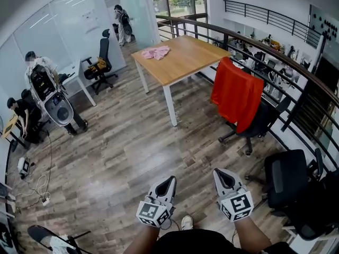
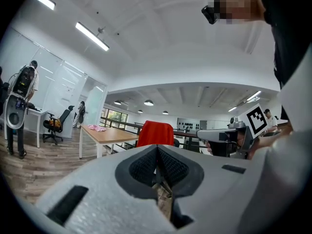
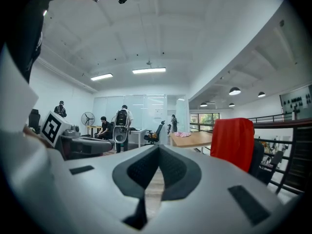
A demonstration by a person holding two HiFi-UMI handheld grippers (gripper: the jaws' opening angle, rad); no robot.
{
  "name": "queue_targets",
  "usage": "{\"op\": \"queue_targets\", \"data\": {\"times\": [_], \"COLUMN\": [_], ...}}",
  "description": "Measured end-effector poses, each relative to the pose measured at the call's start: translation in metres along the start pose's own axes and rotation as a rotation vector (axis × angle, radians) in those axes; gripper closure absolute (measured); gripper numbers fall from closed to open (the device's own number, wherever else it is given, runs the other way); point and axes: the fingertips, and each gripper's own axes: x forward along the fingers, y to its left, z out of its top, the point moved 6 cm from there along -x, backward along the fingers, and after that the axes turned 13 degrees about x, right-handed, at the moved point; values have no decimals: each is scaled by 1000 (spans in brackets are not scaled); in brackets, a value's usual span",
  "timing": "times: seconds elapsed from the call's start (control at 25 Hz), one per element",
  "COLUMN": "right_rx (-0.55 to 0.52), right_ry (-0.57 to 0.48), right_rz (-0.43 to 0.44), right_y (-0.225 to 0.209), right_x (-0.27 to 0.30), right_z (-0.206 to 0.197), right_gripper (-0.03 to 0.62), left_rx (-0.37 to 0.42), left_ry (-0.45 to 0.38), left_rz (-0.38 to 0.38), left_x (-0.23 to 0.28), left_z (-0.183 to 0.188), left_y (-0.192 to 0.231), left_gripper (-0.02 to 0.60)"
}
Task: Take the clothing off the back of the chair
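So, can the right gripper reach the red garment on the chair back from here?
Probably not yet. The right gripper is well short of the red garment draped over the chair, fingers shut. Bare floor lies between, so stepping closer looks unobstructed.

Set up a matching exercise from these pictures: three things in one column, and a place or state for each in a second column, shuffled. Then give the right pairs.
Things:
1. red garment
2. pink cloth
3. left claw

Places or states:
A. lies on the wooden table
B. shut, holding nothing
C. hangs over the back of the black chair

Pairs: 1-C, 2-A, 3-B.
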Motion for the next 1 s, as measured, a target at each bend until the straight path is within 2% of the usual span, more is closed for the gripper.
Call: {"op": "queue_targets", "data": {"times": [0.48, 0.76, 1.0], "right_rx": [-11, -3, -10], "right_ry": [-1, 9, -7], "right_rz": [-16, -51, -66], "right_y": [22, 6, -10], "right_x": [65, 86, 118], "right_z": [6, 2, 2], "right_gripper": [591, 591, 591], "left_rx": [-8, -24, -38], "left_ry": [-10, 3, 13], "left_rz": [-29, -80, -71], "left_x": [5, 33, 62], "left_z": [1, -14, -24], "left_y": [75, 85, 111], "left_gripper": [566, 566, 566]}}
